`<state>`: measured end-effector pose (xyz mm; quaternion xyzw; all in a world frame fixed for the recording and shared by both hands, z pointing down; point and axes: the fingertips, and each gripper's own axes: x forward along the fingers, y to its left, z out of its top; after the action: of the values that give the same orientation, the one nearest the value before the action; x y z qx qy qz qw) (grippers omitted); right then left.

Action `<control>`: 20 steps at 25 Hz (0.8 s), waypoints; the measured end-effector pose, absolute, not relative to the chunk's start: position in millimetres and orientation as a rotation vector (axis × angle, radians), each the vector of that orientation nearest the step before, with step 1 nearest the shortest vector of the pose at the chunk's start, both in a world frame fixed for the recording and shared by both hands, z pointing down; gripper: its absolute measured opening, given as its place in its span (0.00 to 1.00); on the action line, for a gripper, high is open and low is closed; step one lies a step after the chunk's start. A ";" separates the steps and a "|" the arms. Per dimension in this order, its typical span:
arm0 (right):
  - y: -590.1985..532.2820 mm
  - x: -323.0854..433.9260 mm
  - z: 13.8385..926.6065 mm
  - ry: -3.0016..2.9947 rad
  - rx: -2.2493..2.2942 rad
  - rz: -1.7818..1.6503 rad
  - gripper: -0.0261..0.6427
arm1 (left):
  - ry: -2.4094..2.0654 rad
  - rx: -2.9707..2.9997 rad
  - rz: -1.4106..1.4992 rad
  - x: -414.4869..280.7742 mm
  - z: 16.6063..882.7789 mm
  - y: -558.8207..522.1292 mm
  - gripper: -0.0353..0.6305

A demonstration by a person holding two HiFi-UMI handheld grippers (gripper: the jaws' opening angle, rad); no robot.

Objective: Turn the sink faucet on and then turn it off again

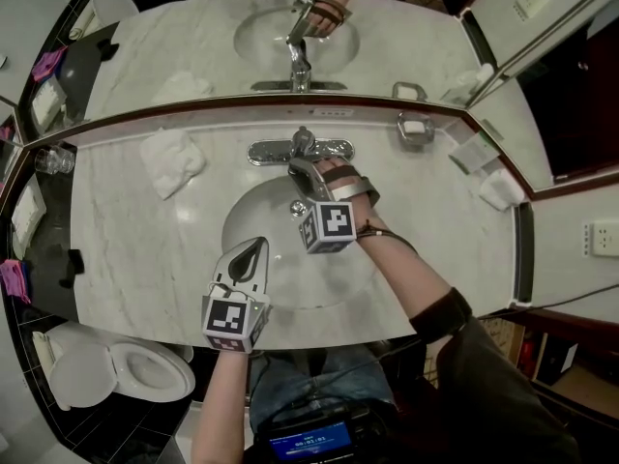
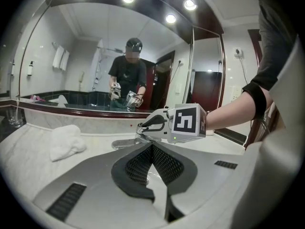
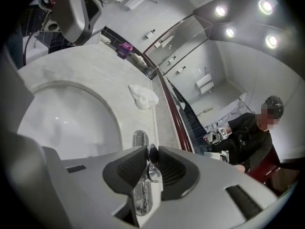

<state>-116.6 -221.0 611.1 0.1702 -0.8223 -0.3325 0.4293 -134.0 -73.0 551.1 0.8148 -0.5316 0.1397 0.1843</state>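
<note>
The chrome faucet [image 1: 301, 150] stands at the back of the marble counter [image 1: 126, 249], behind the oval sink basin [image 1: 286, 280] and just before the mirror [image 1: 193, 37].

In the head view, the right tool [image 1: 299, 169] reaches over the basin to the faucet, but there its tips merge with the chrome. The right gripper view settles the matter: the right tool [image 3: 151, 165] has its two ribbed pads pressed narrowly on the faucet lever [image 3: 151, 171], one to each side, and the faucet's base plate runs away beyond them.

The left tool [image 1: 250, 255] hangs over the near part of the basin, in front of the faucet and to its left, touching nothing. The left gripper view shows its jaws [image 2: 152, 150] drawn together with nothing between them. That view also catches the right tool from the side at the faucet, and the person's reflection in the mirror.

A crumpled white towel [image 1: 172, 159] lies on the counter left of the faucet, well apart from it. A soap dish [image 1: 414, 129] sits to the faucet's right. Only the head view takes in the toilet [image 1: 116, 367], beyond the counter's left end.
</note>
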 end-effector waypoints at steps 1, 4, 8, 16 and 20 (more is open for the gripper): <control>-221.5 -116.2 610.5 -2.065 0.426 -0.802 0.18 | -1.499 2.299 0.395 -133.2 549.6 -73.3 0.06; -223.4 -116.0 609.7 -2.101 0.438 -0.722 0.19 | -1.504 2.305 0.400 -132.4 547.2 -74.1 0.06; -225.5 -116.5 607.7 -2.135 0.433 -0.650 0.19 | -1.506 2.308 0.407 -131.8 546.2 -74.8 0.06; -240.8 -117.9 588.4 -2.229 0.456 -0.442 0.18 | -1.500 2.313 0.415 -130.3 544.4 -78.3 0.06; -243.7 -117.0 590.8 -2.244 0.462 -0.428 0.18 | -1.501 2.315 0.418 -129.7 541.7 -82.8 0.06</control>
<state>-117.0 -243.7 590.8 0.1822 -0.8848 -0.1688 0.3944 -129.7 -82.8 541.7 0.8169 -0.5297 0.1474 0.1746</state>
